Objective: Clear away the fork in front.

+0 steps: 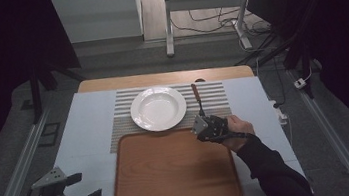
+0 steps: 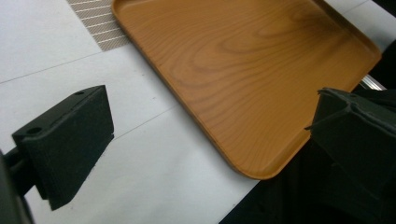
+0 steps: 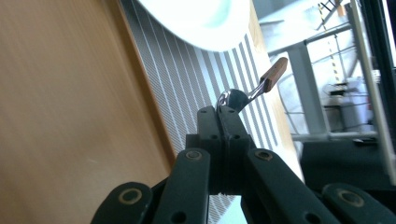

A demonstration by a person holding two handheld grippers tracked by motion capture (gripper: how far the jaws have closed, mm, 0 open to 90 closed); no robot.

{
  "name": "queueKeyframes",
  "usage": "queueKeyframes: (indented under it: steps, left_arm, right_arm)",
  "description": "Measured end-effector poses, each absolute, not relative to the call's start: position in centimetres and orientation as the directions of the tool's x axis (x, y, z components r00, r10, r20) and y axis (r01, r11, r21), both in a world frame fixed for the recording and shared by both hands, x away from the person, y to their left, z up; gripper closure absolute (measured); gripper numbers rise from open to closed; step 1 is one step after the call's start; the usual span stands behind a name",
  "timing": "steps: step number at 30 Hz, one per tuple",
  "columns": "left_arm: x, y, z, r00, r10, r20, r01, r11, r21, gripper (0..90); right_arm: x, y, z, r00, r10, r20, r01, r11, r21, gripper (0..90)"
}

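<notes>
- High view: the right gripper (image 1: 201,123) pinches one spoon (image 1: 197,99) by its bowl, wooden handle pointing far, over the striped mat (image 1: 215,100) just right of the one white plate (image 1: 158,108), probably to carry it. One empty wooden tray (image 1: 174,171) lies nearer. The left gripper (image 1: 83,187) waits at the table's (image 1: 86,134) near left corner.
- Left gripper view: jaws wide apart, gripping nothing, beside the tray's near edge.
- Right gripper view: jaws pressed together on the spoon bowl; handle tilts up.
</notes>
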State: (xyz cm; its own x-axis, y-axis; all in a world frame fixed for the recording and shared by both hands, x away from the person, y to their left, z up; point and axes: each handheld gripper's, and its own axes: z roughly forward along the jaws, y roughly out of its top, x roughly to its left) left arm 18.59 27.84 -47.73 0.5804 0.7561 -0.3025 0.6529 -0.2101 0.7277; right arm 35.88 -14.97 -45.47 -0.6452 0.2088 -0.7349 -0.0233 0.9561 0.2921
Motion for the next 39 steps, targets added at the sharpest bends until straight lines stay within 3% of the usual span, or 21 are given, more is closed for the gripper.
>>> queueKeyframes:
  steps: [9,18,25,36,39]
  left_arm:
    - [18.9,27.6,-47.5,0.605,0.730,-0.317,0.635,-0.202,0.746,0.0]
    - [19.2,26.8,-47.1,0.641,0.701,-0.312,0.614,-0.225,0.756,0.0]
    - [19.9,25.5,-46.8,0.686,0.671,-0.281,0.587,-0.283,0.758,0.0]
    - [22.1,23.2,-46.2,0.734,0.622,-0.273,0.566,-0.338,0.751,0.0]
    - [22.6,22.4,-45.8,0.752,0.619,-0.226,0.542,-0.385,0.747,0.0]
  right_arm:
    - [34.0,-16.4,-43.3,-0.748,0.384,-0.541,0.037,0.838,0.545,89.9]
    - [33.5,-18.1,-42.1,-0.845,0.449,-0.289,0.112,0.678,0.726,89.9]
    - [32.8,-19.1,-41.6,-0.882,0.443,-0.163,0.155,0.598,0.786,89.9]
    - [31.2,-19.5,-41.6,-0.925,0.375,-0.070,0.166,0.563,0.810,89.9]
    - [30.7,-19.6,-41.6,-0.938,0.345,-0.039,0.170,0.554,0.815,89.9]
